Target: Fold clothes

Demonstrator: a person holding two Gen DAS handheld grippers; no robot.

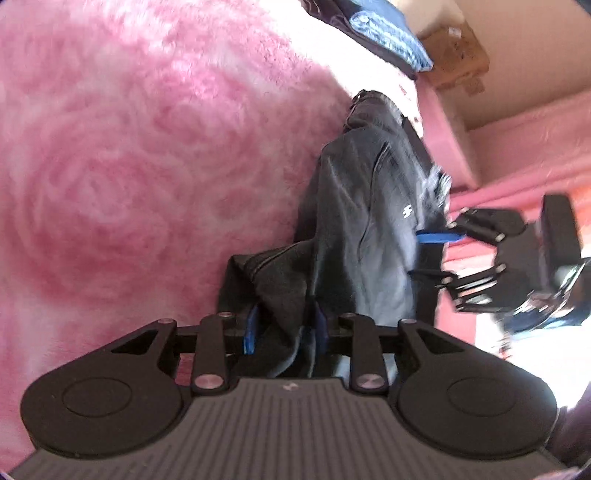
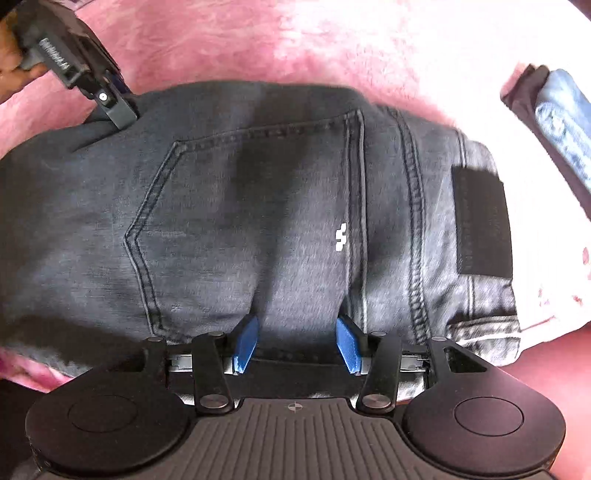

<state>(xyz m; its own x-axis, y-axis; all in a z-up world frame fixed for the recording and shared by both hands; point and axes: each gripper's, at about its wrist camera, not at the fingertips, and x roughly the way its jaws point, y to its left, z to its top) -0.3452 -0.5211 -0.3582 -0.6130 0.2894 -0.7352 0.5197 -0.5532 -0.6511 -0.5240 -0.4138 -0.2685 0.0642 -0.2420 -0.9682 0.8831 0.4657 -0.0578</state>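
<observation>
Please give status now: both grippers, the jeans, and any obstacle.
Left gripper shut on jeans fabric. Right gripper half open, fingers against the jeans; grip unclear. Folded clothes lie beside, apart.

This is a bedroom in a home: a fluffy pink blanket (image 1: 129, 166) with a swirled rose pattern covers a bed, whose pink-draped side (image 1: 517, 155) drops away at the edge. Dark grey jeans (image 2: 240, 206) lie spread on the blanket, and a pile of other clothes, dark fabric with a blue patterned piece (image 1: 388, 33), sits further along the bed. Beyond that pile a brown cardboard box (image 1: 458, 55) stands against a plain cream wall (image 1: 535, 48)
</observation>
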